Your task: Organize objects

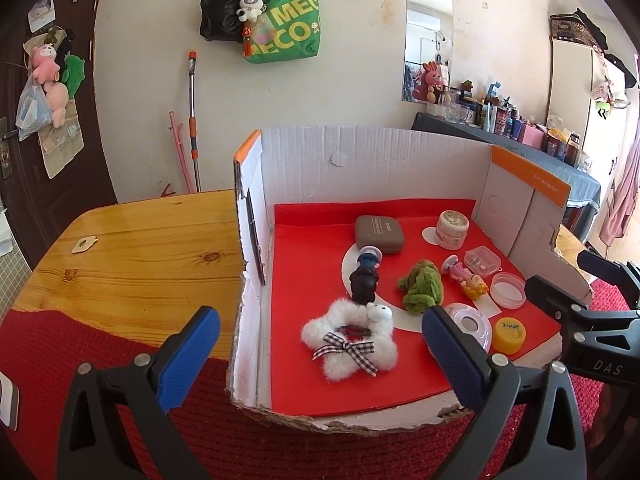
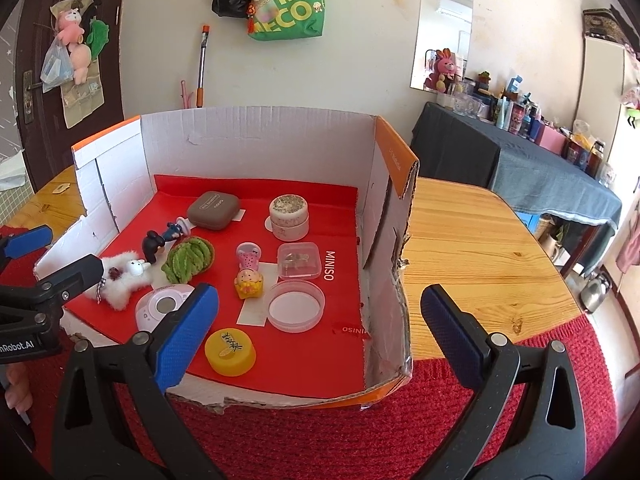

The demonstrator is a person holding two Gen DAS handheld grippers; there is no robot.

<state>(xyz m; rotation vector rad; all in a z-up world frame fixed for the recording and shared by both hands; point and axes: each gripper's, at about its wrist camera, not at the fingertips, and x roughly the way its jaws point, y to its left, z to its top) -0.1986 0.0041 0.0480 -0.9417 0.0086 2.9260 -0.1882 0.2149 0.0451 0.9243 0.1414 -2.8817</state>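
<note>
A white cardboard box (image 1: 360, 152) (image 2: 256, 136) with a red floor holds small items: a white fluffy star clip (image 1: 350, 344) (image 2: 120, 276), a dark figurine (image 1: 365, 280) (image 2: 154, 246), a green plush (image 1: 422, 286) (image 2: 190, 258), a grey case (image 1: 378, 234) (image 2: 214, 210), a cream jar (image 1: 452, 228) (image 2: 289, 216), a pink-and-yellow toy (image 1: 466, 278) (image 2: 249, 272), a yellow cap (image 1: 509, 334) (image 2: 230, 352). My left gripper (image 1: 320, 360) is open, hovering before the star clip. My right gripper (image 2: 320, 336) is open over the box's right front corner.
The box stands on a wooden table (image 1: 140, 240) (image 2: 480, 248) with a red knitted mat (image 1: 120, 360) (image 2: 320, 432) in front. Also inside are a clear lid (image 2: 296, 306), a clear small box (image 2: 299, 260) and a pink round device (image 2: 160, 306).
</note>
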